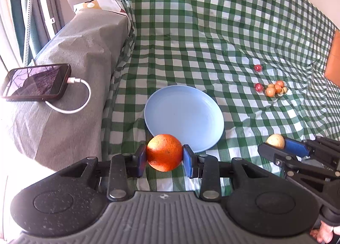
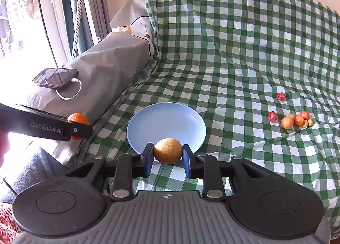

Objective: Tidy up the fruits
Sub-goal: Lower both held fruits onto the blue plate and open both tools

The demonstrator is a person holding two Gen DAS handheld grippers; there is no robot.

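An orange [image 1: 164,152] is being pinched between the blue pads of the left gripper [image 1: 164,157], whose jaws are closed just to the fruit's width. A smaller yellow-brown fruit [image 2: 167,150] is being clamped the same way by the right gripper [image 2: 167,155], its jaws narrowed onto it. Both fruits are being held just short of the near rim of the light blue plate [image 1: 187,114], the orange at its near-left edge, the yellow-brown one at the near edge. Whether either fruit is touching the rim cannot be told.

Nothing is lying inside the plate. Farther out on the green checked cloth [image 1: 212,31], well apart from the plate, 2 small red fruits [image 1: 258,87] and a cluster of small orange and tan fruits [image 1: 275,89] are lying untouched. A phone [image 1: 36,82] is being charged on the grey cover at the left.

By this showing, the task is judged to be at an early stage: 2 fruits are being carried, none is placed, and the small ones are being left for later.
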